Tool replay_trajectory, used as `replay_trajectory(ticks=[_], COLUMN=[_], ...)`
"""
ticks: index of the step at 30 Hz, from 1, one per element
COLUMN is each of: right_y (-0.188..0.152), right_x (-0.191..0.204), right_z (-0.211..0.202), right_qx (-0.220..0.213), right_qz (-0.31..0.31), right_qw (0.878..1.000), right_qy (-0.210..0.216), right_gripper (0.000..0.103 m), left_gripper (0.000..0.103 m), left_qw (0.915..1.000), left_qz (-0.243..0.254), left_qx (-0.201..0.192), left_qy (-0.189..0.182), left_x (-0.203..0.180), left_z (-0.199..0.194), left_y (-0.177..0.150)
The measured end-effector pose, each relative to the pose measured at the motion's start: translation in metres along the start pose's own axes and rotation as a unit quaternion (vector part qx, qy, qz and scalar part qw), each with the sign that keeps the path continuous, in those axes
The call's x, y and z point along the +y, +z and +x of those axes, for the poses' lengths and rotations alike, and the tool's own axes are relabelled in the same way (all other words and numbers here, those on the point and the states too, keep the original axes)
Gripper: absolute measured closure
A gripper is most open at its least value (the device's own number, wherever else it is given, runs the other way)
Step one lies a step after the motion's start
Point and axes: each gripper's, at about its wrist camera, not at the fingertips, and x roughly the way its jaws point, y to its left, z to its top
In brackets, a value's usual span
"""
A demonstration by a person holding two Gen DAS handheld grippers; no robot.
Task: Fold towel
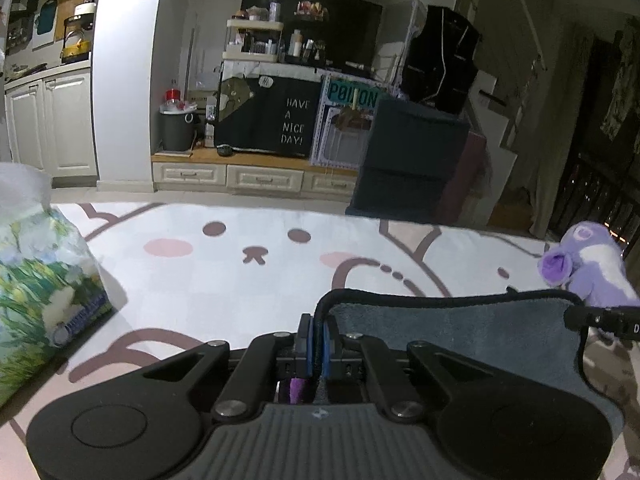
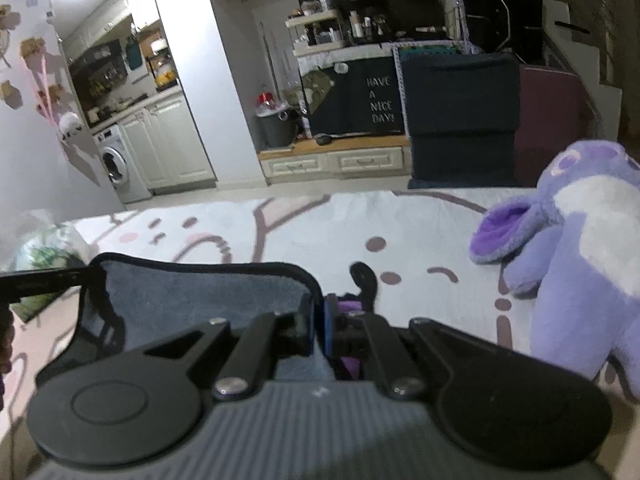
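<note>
A white surface (image 1: 248, 280) printed with pink-brown cartoon faces carries a floral tissue pack (image 1: 44, 276) at the left edge and a purple plush toy (image 2: 576, 256) at the right.

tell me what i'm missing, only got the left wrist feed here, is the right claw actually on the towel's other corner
Observer: Yes. The right claw is shut on the far corner of the grey towel, at its black hem.
Operator: anything close to it on that side
Observer: The purple plush toy lies just to its right on the cartoon mat, apart from the towel.
Operator: ok and what's off to the far left in that view
Observer: A white washing machine stands under the kitchen counter, which your feed does not show.
</note>
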Motion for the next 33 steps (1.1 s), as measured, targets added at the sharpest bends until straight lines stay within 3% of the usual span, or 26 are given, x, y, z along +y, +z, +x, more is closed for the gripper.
replay_trajectory(ticks=[9,12,14,16,23,29,33], right_y=[-0.01,-0.012,-0.011,-0.01,-0.008,-0.008,-0.008], right_x=[0.001,-0.001,-0.001,-0.002,0.0,0.005,0.008], right_z=[0.022,0.024,0.023,0.022,0.015,0.01,0.002], right_qx=[0.009,0.015,0.015,0.011,0.015,0.025,0.026], right_qz=[-0.001,0.007,0.007,0.005,0.003,0.0,0.0], right_qw=[1.0,1.0,1.0,1.0,1.0,0.999,0.999], right_qy=[-0.015,-0.014,-0.023,-0.022,-0.021,-0.021,-0.029], right_gripper=[0.093,0.083,0.064,0.053,0.031,0.013,0.007], left_gripper=[0.097,0.094,0.077,0.063,0.024,0.008,0.005], left_qw=[0.9999,0.9998,0.9996,0.9993,0.9984,0.9984,0.9982], left_qz=[0.001,0.0,-0.003,-0.004,-0.004,-0.002,0.003], left_qx=[0.014,0.02,0.028,0.037,0.054,0.055,0.058], left_qy=[0.0,-0.001,0.002,0.004,0.014,0.012,0.015], left_x=[0.001,0.0,0.0,-0.001,-0.001,-0.008,-0.013], left_z=[0.011,0.01,0.011,0.01,0.005,-0.006,-0.014], left_y=[-0.01,-0.009,-0.007,-0.007,-0.005,-0.002,0.001])
